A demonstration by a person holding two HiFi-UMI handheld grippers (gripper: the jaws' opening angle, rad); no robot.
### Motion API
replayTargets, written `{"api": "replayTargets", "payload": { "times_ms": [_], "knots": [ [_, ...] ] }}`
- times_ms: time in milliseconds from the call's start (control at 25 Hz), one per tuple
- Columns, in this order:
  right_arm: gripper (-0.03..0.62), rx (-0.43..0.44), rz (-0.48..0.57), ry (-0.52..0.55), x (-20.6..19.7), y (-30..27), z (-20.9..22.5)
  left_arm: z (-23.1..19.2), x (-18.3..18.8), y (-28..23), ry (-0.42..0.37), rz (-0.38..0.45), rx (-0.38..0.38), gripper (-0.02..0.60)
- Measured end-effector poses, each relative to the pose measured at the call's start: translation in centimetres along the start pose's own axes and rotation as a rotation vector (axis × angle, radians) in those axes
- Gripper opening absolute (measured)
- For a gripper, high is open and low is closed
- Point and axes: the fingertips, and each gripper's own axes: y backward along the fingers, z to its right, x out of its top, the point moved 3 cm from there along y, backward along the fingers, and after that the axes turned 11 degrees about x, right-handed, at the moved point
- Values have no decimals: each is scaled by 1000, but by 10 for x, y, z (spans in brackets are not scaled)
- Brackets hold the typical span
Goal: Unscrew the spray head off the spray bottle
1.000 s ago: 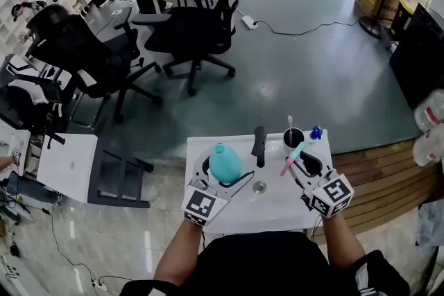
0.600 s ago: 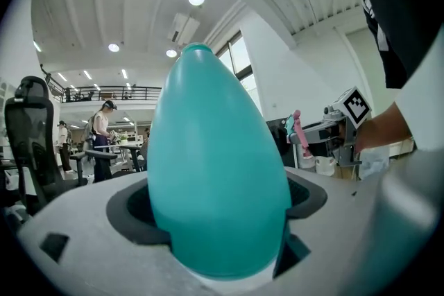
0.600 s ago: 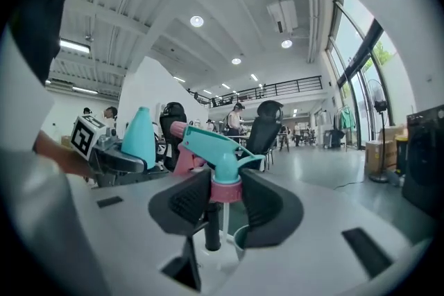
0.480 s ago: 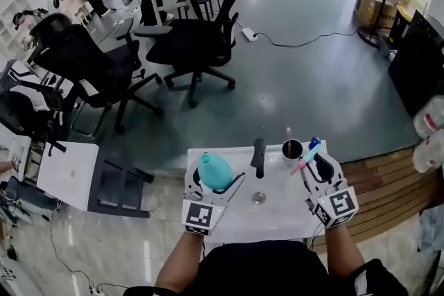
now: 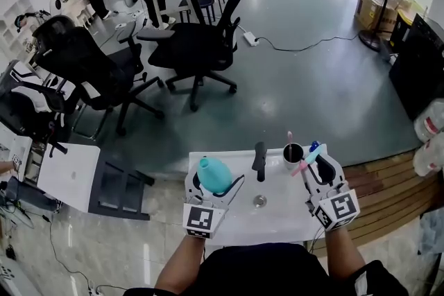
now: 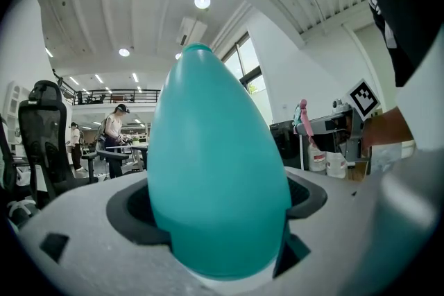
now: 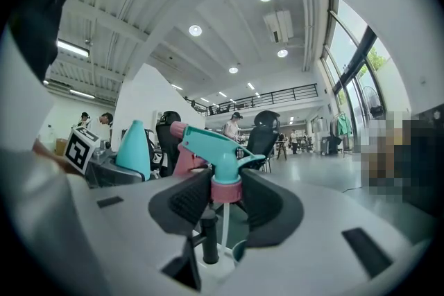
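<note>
left claw clamps the teal spray bottle, right claw pinches the detached spray head by its pink collar; black faucet and cup stand between them. Head's shifted right of the cup since a second ago

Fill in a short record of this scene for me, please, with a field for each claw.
Left claw: shut on the teal egg-shaped plastic bottle
Right claw: shut on the teal plastic spray head, at its pink collar
Head and bottle: separated, held apart
Below: white basin top with black tap
</note>
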Motion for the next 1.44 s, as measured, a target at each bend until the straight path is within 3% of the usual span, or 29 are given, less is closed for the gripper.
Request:
{"api": "replayTargets", "payload": {
  "times_ms": [1440],
  "knots": [
    [140, -8, -1, 43, 2, 9, -13, 11, 1, 11, 0, 4, -8, 472]
  ]
}}
